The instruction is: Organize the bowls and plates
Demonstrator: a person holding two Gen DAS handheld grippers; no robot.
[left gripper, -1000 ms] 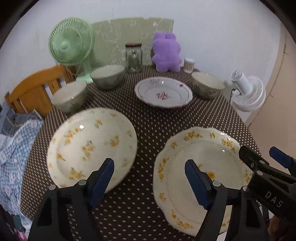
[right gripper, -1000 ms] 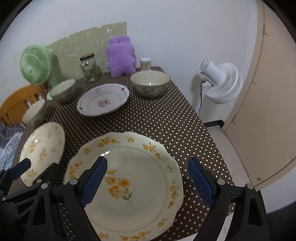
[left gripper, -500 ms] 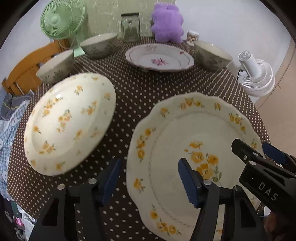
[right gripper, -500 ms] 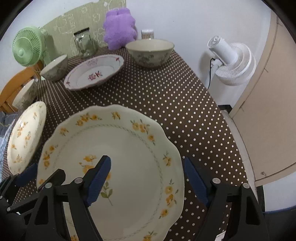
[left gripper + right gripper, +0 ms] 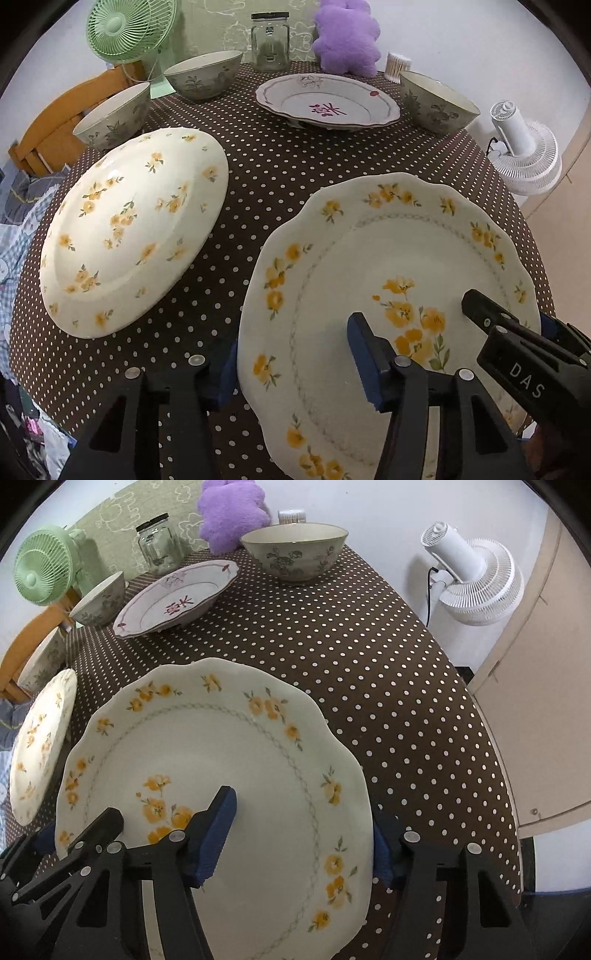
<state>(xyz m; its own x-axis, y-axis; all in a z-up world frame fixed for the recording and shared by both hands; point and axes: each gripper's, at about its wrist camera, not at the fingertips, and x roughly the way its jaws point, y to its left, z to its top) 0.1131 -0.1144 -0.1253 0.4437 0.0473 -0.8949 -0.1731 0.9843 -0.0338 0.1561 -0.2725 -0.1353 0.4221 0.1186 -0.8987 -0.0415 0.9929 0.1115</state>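
Note:
A scalloped plate with yellow flowers (image 5: 388, 266) (image 5: 221, 760) lies at the table's near edge. My left gripper (image 5: 295, 369) is open and straddles its left rim, one finger over the plate and one outside. My right gripper (image 5: 303, 834) is open and straddles its right rim the same way. A second yellow-flowered plate (image 5: 129, 229) (image 5: 40, 738) lies to the left. A pink-flowered plate (image 5: 328, 101) (image 5: 173, 598) sits further back. Three grey-green bowls stand around it: left (image 5: 110, 114), back left (image 5: 203, 74), back right (image 5: 436, 99) (image 5: 295, 550).
The table has a brown dotted cloth (image 5: 277, 166). At the back stand a green fan (image 5: 129, 26), a glass jar (image 5: 269, 40), a purple plush toy (image 5: 347, 37) and a small cup of sticks (image 5: 397, 64). A white fan (image 5: 472, 579) stands beside the table on the right. A wooden chair (image 5: 62, 114) is at the left.
Both grippers have moved down and forward onto the scalloped plate. Each now has the plate's rim between its open fingers.

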